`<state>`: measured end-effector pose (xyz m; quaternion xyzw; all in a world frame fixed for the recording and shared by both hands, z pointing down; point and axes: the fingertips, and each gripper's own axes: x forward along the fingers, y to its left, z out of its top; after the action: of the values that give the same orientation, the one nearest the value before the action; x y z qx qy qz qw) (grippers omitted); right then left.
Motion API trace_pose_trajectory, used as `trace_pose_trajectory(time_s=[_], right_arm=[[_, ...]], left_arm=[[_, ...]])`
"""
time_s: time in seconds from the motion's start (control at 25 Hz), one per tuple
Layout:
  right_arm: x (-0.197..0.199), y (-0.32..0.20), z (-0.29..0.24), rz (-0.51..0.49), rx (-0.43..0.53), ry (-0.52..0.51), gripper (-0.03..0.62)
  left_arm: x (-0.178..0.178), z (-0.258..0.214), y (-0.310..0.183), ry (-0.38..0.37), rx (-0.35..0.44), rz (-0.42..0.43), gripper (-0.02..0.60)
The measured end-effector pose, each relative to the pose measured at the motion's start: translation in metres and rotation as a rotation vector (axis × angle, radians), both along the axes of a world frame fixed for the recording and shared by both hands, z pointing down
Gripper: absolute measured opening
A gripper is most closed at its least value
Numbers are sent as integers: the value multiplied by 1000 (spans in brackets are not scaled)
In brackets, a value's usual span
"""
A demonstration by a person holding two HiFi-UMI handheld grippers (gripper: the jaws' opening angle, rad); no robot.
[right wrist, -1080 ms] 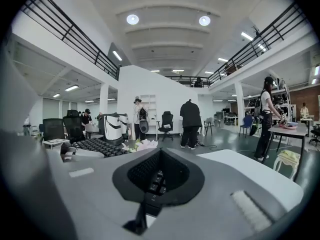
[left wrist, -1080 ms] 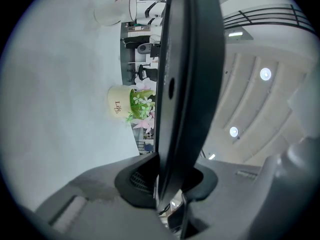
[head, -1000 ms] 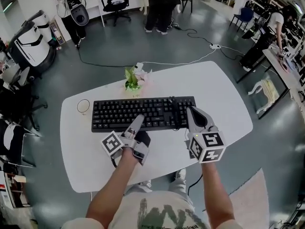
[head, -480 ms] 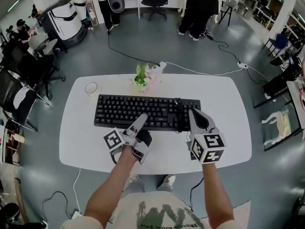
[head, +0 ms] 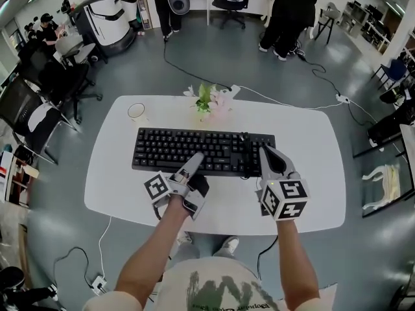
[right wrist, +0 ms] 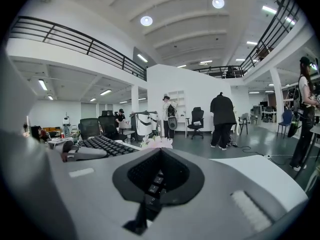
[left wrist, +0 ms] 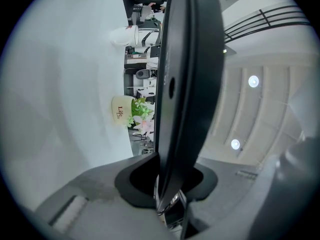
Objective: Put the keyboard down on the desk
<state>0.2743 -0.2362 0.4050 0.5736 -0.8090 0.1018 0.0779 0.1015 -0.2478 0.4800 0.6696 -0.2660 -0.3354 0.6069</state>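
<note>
The black keyboard (head: 194, 151) hangs lengthwise over the white desk (head: 311, 141), gripped from its near edge. My left gripper (head: 192, 164) is shut on the near edge around the middle. In the left gripper view (left wrist: 167, 184) the keyboard (left wrist: 185, 74) is clamped edge-on, and a gap shows between it and the desk (left wrist: 60, 109). My right gripper (head: 267, 157) is shut on the keyboard's right end. In the right gripper view (right wrist: 157, 176), keys show between the jaws and more of the keyboard (right wrist: 105, 145) stretches off to the left.
A small pot of flowers (head: 209, 101) stands at the desk's far edge, and a white cup (head: 136, 112) stands beyond the keyboard's far left corner. Office chairs (head: 39, 115) are left of the desk. Standing people (head: 292, 8) and floor cables (head: 285, 102) lie beyond it.
With both grippers still on it, the keyboard has swung round so that it lies more square with the desk's edges. The head view has shifted as well.
</note>
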Motion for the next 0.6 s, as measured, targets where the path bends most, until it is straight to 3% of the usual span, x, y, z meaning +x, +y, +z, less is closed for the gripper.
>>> trace_pose_trajectory(time_s=[0.6], right_arm=[[-31,-9,32,-20,-64,9,-2]], left_arm=[[-3,58,-12,12,-100,29,87]])
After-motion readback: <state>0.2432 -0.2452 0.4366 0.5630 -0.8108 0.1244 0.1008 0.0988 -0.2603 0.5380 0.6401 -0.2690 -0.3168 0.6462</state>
